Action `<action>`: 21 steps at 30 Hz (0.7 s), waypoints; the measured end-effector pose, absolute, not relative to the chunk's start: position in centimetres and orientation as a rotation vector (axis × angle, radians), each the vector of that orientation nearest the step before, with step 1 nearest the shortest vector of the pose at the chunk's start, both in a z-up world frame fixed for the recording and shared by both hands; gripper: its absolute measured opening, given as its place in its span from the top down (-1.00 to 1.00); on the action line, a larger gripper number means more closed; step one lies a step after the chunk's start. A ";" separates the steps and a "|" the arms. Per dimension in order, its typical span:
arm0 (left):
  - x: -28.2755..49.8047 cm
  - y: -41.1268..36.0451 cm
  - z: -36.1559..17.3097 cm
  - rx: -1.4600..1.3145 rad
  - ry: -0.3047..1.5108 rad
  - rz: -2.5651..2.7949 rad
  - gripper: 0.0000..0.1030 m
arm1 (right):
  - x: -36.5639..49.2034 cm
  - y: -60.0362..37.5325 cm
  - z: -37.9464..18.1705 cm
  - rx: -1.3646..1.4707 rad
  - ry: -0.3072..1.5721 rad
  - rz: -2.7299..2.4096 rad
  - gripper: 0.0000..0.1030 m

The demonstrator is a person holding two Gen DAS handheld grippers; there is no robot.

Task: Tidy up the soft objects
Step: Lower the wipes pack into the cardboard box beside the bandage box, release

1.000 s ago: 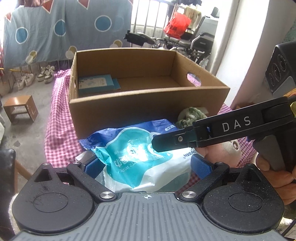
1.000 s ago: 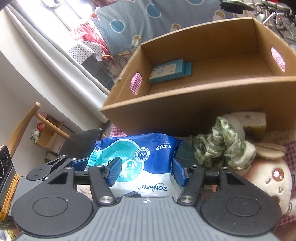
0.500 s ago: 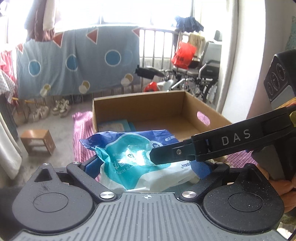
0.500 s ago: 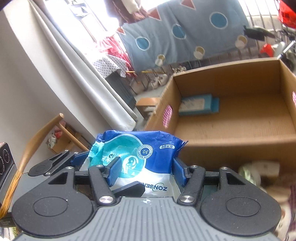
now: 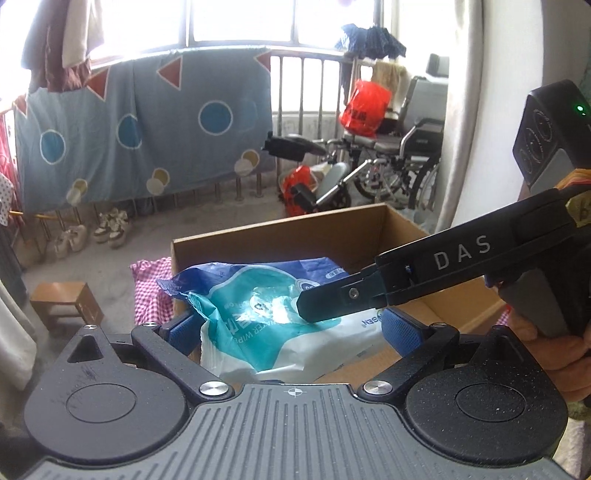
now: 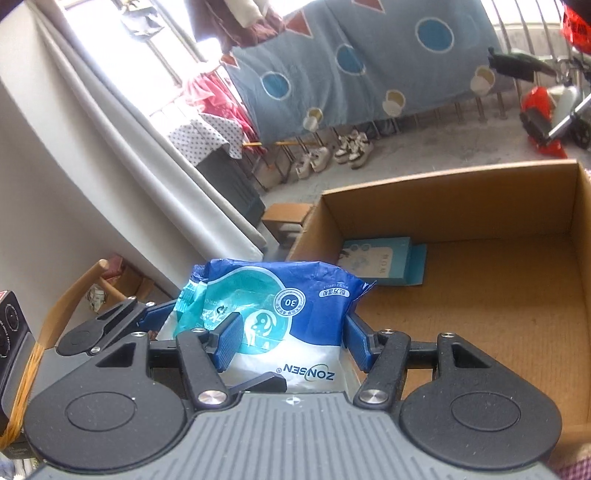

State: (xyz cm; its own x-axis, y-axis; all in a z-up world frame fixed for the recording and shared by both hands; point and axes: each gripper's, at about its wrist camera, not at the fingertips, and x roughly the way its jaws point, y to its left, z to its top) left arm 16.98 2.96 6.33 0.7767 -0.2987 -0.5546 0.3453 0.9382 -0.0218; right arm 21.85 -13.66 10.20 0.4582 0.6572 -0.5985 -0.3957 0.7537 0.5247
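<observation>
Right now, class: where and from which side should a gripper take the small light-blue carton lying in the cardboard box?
Grip the light-blue carton across its narrow width, from above: it lies flat on the cardboard box floor near a corner, so walls block side approaches.

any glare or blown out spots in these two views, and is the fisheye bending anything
Left wrist view: window blown out white, glare patch on the wet wipes pack, wall edge bowed at right. Right wrist view: window overexposed, curtain leans diagonally, cardboard box edges curve.
</observation>
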 end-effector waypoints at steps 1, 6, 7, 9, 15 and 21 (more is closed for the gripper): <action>17.9 2.9 5.8 0.085 0.607 -0.353 -0.93 | 23.1 -13.7 9.5 0.337 0.909 0.662 -0.23; 22.6 2.2 3.0 0.108 0.729 -0.354 -0.91 | 28.5 -14.2 6.2 0.336 1.006 0.617 -0.23; 23.4 2.0 2.4 0.114 0.754 -0.353 -0.91 | 29.4 -14.3 5.6 0.335 1.021 0.604 -0.23; 24.7 1.8 1.1 0.134 0.814 -0.324 -0.94 | 31.2 -14.4 4.0 0.336 1.064 0.591 -0.22; 24.7 2.4 1.2 0.204 0.818 -0.228 -0.96 | 34.5 -14.7 -0.8 0.331 1.211 0.528 -0.21; 21.2 6.2 4.3 0.041 0.771 -0.249 -0.99 | 34.3 -13.3 -1.6 0.239 1.285 0.527 -0.19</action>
